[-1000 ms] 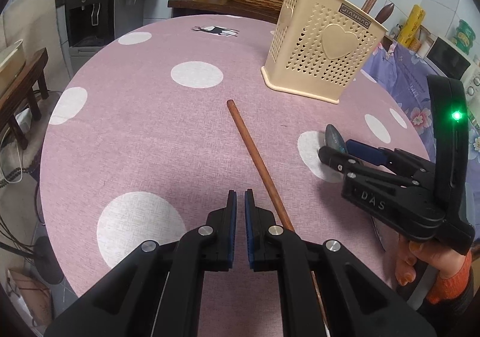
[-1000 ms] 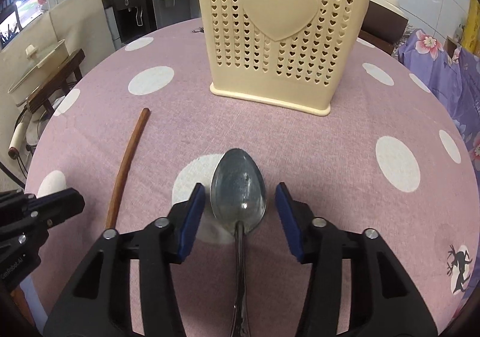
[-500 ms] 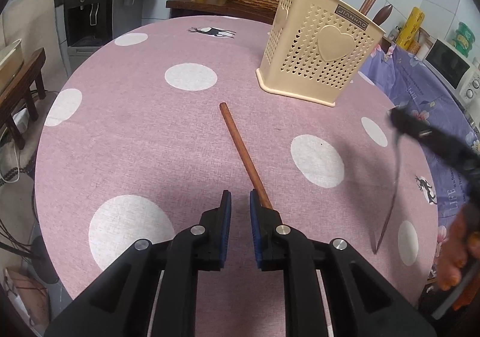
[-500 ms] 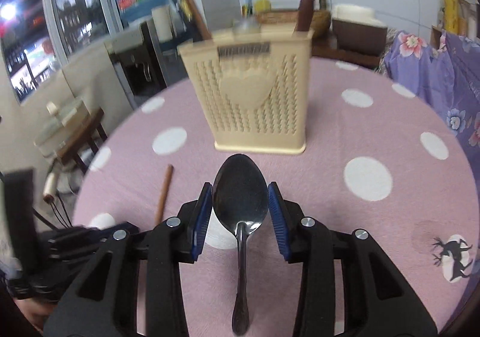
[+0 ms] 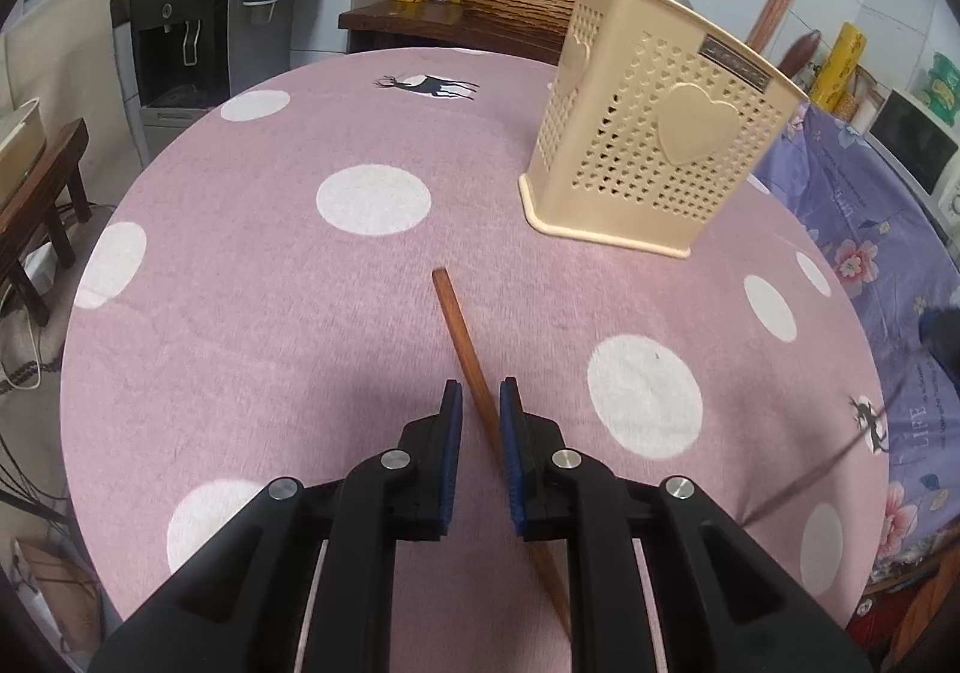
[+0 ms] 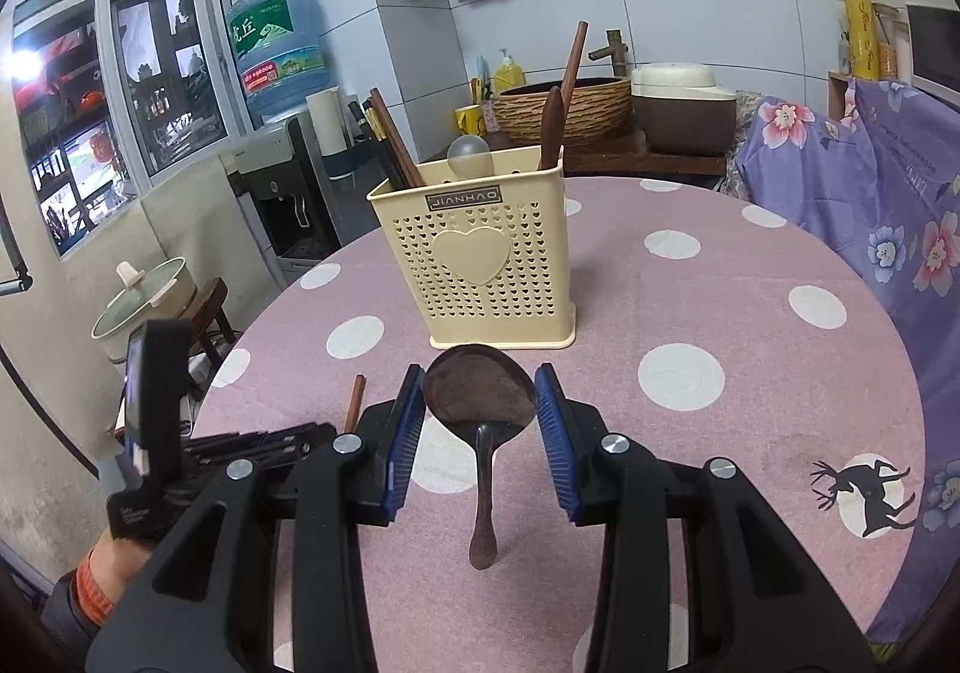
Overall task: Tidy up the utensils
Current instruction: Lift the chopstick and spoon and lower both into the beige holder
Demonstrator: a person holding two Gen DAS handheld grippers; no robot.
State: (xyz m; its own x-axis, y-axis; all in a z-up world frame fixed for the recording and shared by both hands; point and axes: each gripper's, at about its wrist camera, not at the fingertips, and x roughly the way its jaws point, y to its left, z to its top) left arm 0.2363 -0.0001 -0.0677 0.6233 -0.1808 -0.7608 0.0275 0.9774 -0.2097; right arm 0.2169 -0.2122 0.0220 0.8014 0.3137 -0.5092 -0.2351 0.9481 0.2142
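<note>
My right gripper (image 6: 480,403) is shut on the bowl of a metal spoon (image 6: 480,394) and holds it above the table, handle hanging down toward the camera. A cream plastic utensil basket (image 6: 480,265) with a heart stands ahead of it, holding chopsticks, a spoon and wooden handles; it also shows in the left wrist view (image 5: 654,157). My left gripper (image 5: 480,415) is slightly open, low over the table, its pads on either side of a brown wooden stick (image 5: 465,343). The stick's far tip shows in the right wrist view (image 6: 355,403).
The round table has a pink cloth with white dots (image 5: 372,199). A purple flowered cloth (image 6: 900,229) lies along its right side. A water dispenser (image 5: 180,25) and a wooden bench (image 5: 42,181) stand beyond the left edge. A counter with a woven basket (image 6: 564,103) lies behind.
My right gripper closed on the spoon, lifted it off the table and drew back from the basket. My left gripper opened a little and moved right, straddling the stick.
</note>
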